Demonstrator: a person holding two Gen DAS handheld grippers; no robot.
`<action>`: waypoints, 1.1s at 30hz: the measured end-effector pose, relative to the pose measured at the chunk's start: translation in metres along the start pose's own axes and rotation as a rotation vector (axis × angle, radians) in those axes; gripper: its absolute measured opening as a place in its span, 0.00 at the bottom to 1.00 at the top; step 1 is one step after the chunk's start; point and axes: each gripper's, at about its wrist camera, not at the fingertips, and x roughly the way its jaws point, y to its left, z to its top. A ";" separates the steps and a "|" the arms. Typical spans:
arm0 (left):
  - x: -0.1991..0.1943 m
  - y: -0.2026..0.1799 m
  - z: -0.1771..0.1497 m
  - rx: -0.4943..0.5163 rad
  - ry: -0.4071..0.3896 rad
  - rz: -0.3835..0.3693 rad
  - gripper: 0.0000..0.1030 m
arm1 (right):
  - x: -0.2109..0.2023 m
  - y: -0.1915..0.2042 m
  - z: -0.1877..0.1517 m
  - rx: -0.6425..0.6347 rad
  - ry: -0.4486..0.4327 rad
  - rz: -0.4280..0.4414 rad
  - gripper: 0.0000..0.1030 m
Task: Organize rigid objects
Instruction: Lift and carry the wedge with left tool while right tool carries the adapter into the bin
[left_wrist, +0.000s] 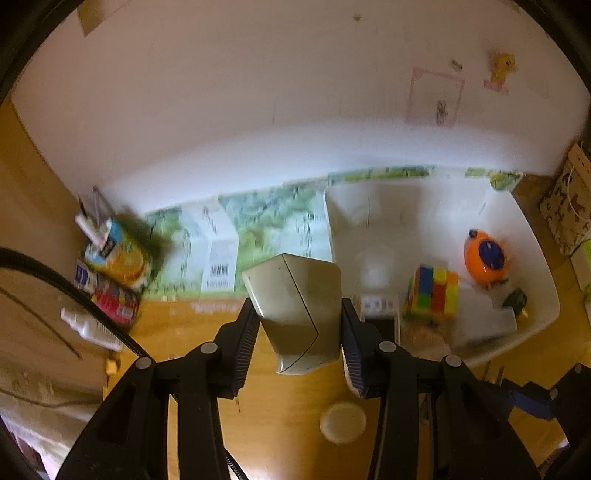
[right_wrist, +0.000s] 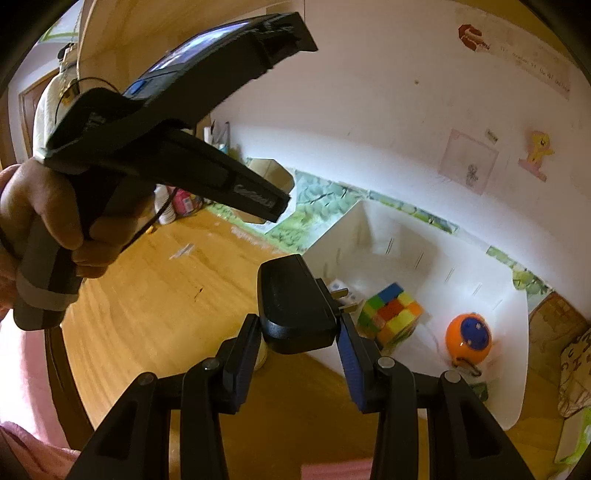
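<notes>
Grey box (left_wrist: 299, 314) sits clamped in left gripper (left_wrist: 299, 332) jaws, carried above the counter (left_wrist: 277, 406) just left of the white bin (left_wrist: 532, 229). Black plug adapter (right_wrist: 295, 310) is clamped in right gripper (right_wrist: 297, 354) jaws, near the bin's front edge. Inside the bin: colour cube (left_wrist: 432, 291), orange ball (left_wrist: 485, 258). Judged partway; both held items and a round lid (left_wrist: 342, 422) below the bin are not yet binned.

black gripper arms (left_wrist: 147, 413), blue ribbed fingers (right_wrist: 349, 354), silver screws (right_wrist: 386, 362), pink sleeve (right_wrist: 26, 454)
</notes>
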 end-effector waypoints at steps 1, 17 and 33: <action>0.001 -0.001 0.004 0.003 -0.016 0.001 0.45 | 0.001 -0.003 0.003 -0.002 -0.006 -0.007 0.41; 0.010 -0.026 0.024 0.041 -0.280 -0.092 0.45 | 0.029 -0.060 0.014 0.095 -0.032 -0.225 0.41; 0.033 -0.058 0.019 0.115 -0.234 -0.156 0.45 | 0.045 -0.106 -0.005 0.252 -0.007 -0.277 0.41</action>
